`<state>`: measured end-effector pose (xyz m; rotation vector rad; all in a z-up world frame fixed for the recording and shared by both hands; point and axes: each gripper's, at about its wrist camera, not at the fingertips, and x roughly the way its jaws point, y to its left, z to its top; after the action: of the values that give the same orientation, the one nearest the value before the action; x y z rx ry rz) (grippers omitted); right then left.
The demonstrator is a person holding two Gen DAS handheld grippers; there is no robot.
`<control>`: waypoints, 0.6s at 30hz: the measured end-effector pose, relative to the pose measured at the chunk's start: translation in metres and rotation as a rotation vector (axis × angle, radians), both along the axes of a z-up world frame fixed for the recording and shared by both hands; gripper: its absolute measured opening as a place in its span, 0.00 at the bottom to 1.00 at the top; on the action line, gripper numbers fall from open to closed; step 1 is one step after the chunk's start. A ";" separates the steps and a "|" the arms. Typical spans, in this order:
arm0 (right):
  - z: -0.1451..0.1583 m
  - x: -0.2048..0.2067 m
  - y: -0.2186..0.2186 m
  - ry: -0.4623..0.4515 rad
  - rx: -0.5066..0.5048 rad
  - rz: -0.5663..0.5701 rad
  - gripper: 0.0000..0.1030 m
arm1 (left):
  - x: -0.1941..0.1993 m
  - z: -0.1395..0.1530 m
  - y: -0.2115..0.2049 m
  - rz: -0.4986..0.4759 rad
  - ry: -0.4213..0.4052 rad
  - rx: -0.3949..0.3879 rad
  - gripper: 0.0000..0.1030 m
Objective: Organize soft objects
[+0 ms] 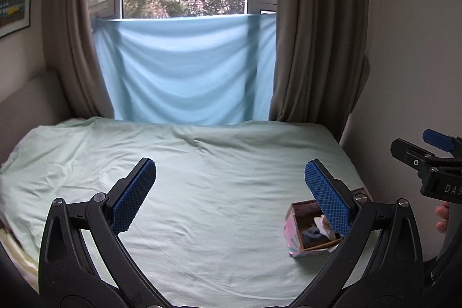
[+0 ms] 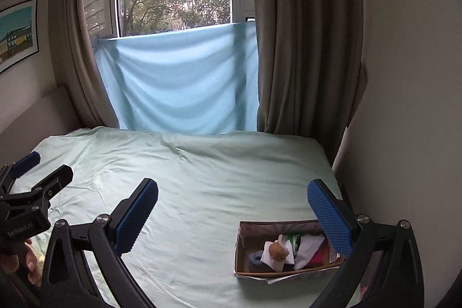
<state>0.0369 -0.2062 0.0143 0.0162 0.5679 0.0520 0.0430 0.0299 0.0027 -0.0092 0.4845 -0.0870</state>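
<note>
Both grippers (image 1: 230, 192) (image 2: 232, 210) gape above wrinkled sheet (image 2: 202, 178); cardboard box (image 2: 245, 233) holds soft cloths.

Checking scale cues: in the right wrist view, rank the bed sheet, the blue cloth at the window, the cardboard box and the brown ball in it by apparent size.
Largest to smallest as they look:
1. bed sheet
2. blue cloth
3. cardboard box
4. brown ball
The cloth hangs farther away, so its true size against the sheet is unsure.

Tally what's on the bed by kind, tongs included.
Tongs: 2, left and right, both open
Cardboard box: 1
Soft items in the box: a pile, pieces overlap, no exact count
Total apart from the pile: 3
</note>
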 end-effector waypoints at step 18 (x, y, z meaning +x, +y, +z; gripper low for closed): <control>0.004 -0.006 -0.001 -0.008 0.005 -0.013 1.00 | -0.003 -0.001 -0.001 -0.008 -0.014 -0.008 1.00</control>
<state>0.0309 -0.2071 0.0179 0.0247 0.5600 0.0404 0.0401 0.0286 0.0019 -0.0147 0.4703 -0.0970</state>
